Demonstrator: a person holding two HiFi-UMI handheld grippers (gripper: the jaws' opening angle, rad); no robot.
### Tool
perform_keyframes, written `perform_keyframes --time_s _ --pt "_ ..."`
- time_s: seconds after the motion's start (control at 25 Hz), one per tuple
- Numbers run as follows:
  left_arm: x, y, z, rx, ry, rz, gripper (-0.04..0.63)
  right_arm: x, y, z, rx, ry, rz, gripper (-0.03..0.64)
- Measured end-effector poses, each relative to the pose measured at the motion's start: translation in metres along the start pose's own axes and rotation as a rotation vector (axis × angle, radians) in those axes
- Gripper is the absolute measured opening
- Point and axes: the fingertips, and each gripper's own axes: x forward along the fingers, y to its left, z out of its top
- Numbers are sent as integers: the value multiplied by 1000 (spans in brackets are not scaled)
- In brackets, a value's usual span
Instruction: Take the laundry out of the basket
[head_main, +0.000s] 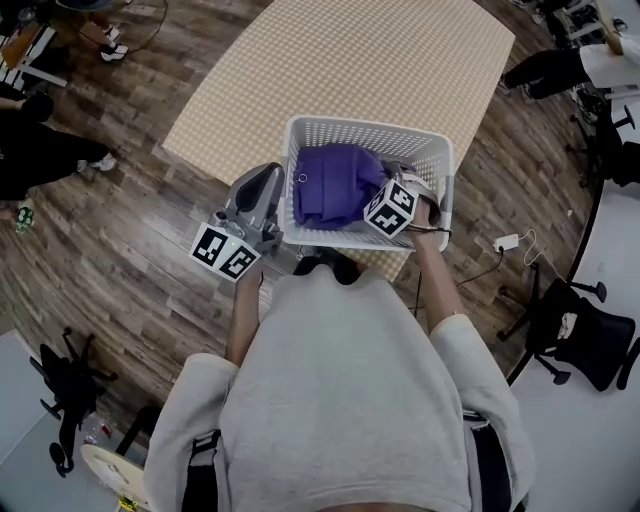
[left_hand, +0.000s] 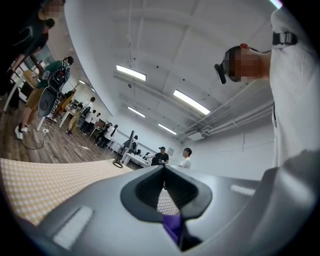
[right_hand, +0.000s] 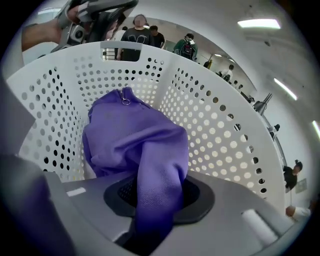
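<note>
The fingers (right_hand: 202, 197) of your right gripper (right_hand: 157, 195) are squeezing the cloth (right_hand: 135, 140). A thick fold of it is running down between the two dark pads. The fingers of your left gripper (left_hand: 164, 171) are touching each other at the tips. That gripper is sitting outside the basket (right_hand: 220, 130), just beside its left wall.

The cloth is purple and soft, and it is bunching up in a big lump. It is lying inside the basket and filling most of the bottom. A small metal zip (right_hand: 123, 100) is showing at the top of the lump, on the far side from your right gripper. The fold you are holding is the near end of the lump.

The basket is white, with lots of little round holes in its walls. The walls are standing high all around the cloth, and the top is wide open. Your right gripper is reaching in over the near right corner.

The basket is sitting on the near end of the table (head_main: 380, 60), right in front of you. The checked table top is stretching away past the basket. Brown wood floor (head_main: 150, 260) is showing on both sides. A black chair (head_main: 585, 340) is standing well off to your right.
</note>
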Motion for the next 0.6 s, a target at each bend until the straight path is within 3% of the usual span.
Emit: perform_keyframes --time_s 0.4,0.6 --pt "-1 -1 5 -12 -17 -12 9 -73 -35 32 -91 -116 -347 123" --pt "2 -5 15 9 -29 -30 9 -121 -48 43 -78 -196 -514 118"
